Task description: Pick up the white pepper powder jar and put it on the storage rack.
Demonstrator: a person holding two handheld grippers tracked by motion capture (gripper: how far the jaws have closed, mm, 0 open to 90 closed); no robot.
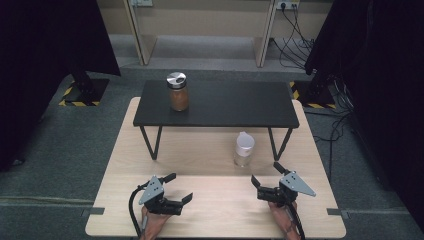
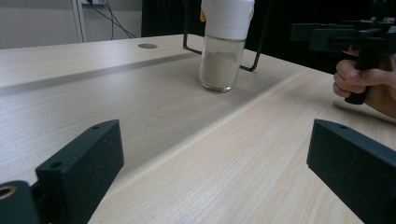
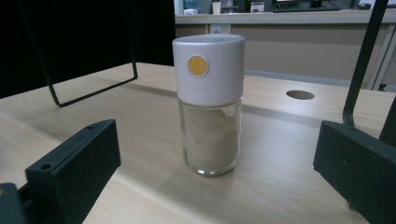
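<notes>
Both grippers sit low over the wooden table (image 1: 200, 210) with jaws spread wide, grasping nothing. Left gripper (image 1: 173, 189): released, pointed across toward the right gripper (image 1: 265, 180). Right gripper: released, aimed at the white-capped glass shaker (image 3: 208, 103), which stands upright just ahead of its jaws, centred between them, not touching. Farther beyond, a brown jar (image 1: 178, 92) stands on the black raised shelf (image 1: 225, 106).
</notes>
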